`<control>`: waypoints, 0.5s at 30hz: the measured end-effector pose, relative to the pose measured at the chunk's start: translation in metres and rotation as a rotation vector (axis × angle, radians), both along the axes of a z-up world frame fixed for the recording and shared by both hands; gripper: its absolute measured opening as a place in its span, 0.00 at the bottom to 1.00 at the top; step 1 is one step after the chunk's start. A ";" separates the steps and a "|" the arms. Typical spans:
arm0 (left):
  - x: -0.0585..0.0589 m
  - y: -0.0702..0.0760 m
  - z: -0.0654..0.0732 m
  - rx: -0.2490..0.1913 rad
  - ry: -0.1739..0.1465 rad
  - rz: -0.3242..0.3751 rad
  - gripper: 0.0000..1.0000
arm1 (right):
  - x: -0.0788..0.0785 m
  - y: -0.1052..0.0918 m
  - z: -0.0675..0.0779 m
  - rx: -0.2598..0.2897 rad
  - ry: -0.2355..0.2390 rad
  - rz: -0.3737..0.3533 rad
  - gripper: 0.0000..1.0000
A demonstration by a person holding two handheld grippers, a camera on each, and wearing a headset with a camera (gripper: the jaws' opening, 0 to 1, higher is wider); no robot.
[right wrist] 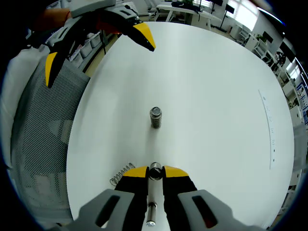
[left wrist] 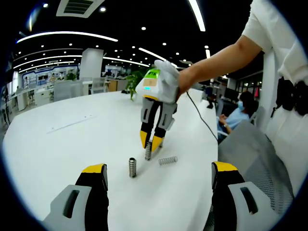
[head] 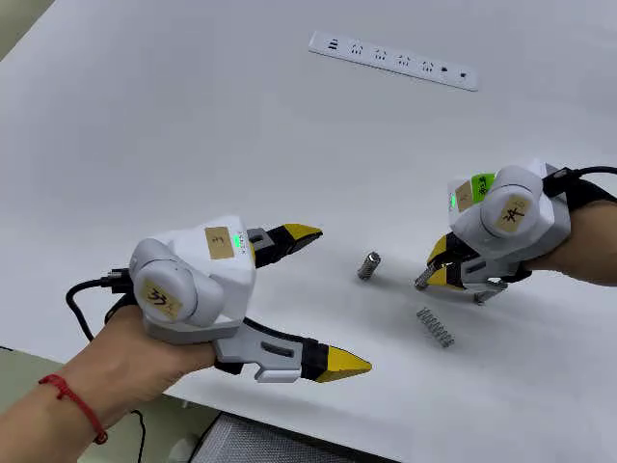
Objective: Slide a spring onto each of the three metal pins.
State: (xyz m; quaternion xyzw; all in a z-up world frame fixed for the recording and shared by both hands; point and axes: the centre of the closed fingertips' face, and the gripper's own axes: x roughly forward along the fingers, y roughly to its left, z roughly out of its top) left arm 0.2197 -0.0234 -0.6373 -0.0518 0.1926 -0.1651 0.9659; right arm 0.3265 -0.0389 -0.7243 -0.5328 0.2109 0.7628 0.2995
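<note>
Item: right gripper (right wrist: 155,172), jaws closed on a metal pin (right wrist: 152,209) low over the table (head: 193,116), loose spring (head: 435,327) lying just beside, one spring-clad pin (head: 368,265) upright near; left gripper (head: 333,297), jaws wide apart, empty; we judge the spring wants feeding straight along the pin's axis.

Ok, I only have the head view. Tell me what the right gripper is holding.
Observer: In the right gripper view the right gripper is shut on a pin, whose bare shaft runs back between the jaws.
Operator: Check for a spring on it.
Observer: The left gripper view shows a spring round its lower end, just under the jaws.
Operator: Now the other one.
Observer: There the second pin stands upright, coil-wrapped, apart from the loose spring lying flat.
</note>
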 end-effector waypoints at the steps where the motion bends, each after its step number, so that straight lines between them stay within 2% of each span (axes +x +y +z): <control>1: 0.000 0.000 0.000 0.002 0.001 0.000 0.91 | 0.000 0.000 -0.001 0.001 0.000 -0.002 0.12; 15: 0.000 0.001 0.001 0.002 0.003 0.000 0.90 | 0.000 -0.002 -0.010 0.001 0.002 -0.018 0.12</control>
